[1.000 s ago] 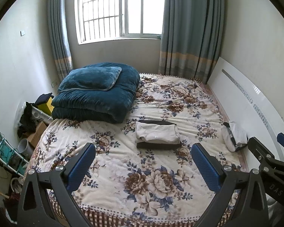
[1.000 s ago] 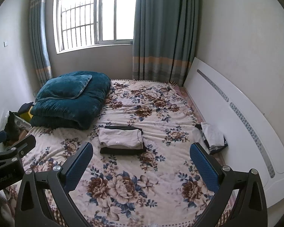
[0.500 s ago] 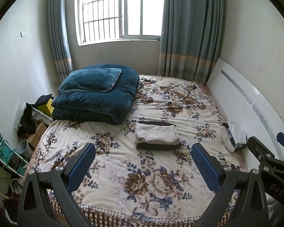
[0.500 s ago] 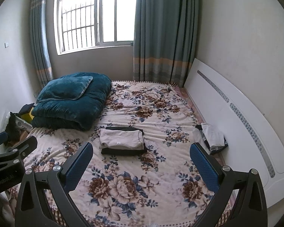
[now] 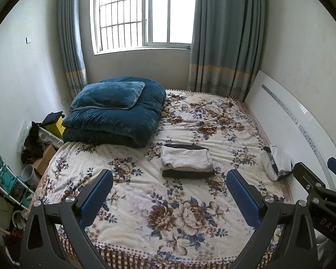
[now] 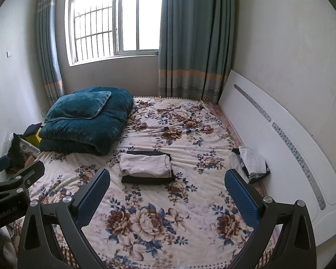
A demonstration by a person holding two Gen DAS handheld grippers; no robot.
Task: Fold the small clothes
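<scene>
Left wrist view shows our left claw (image 5: 169,192) spread wide and holding nothing, above the near part of the bed (image 5: 127,201). Our right claw (image 6: 168,190) is likewise spread and empty. The folded stack (image 5: 187,161) lies on the floral cover near the middle of the bed, a beige piece on top of dark ones, well apart from both claws. A second pile (image 6: 250,163), white over dark, sits at the bed's right edge beside the headboard (image 6: 280,134). A teal quilt (image 5: 114,114) with a pillow on it lies at the far left, under the window (image 5: 143,15).
</scene>
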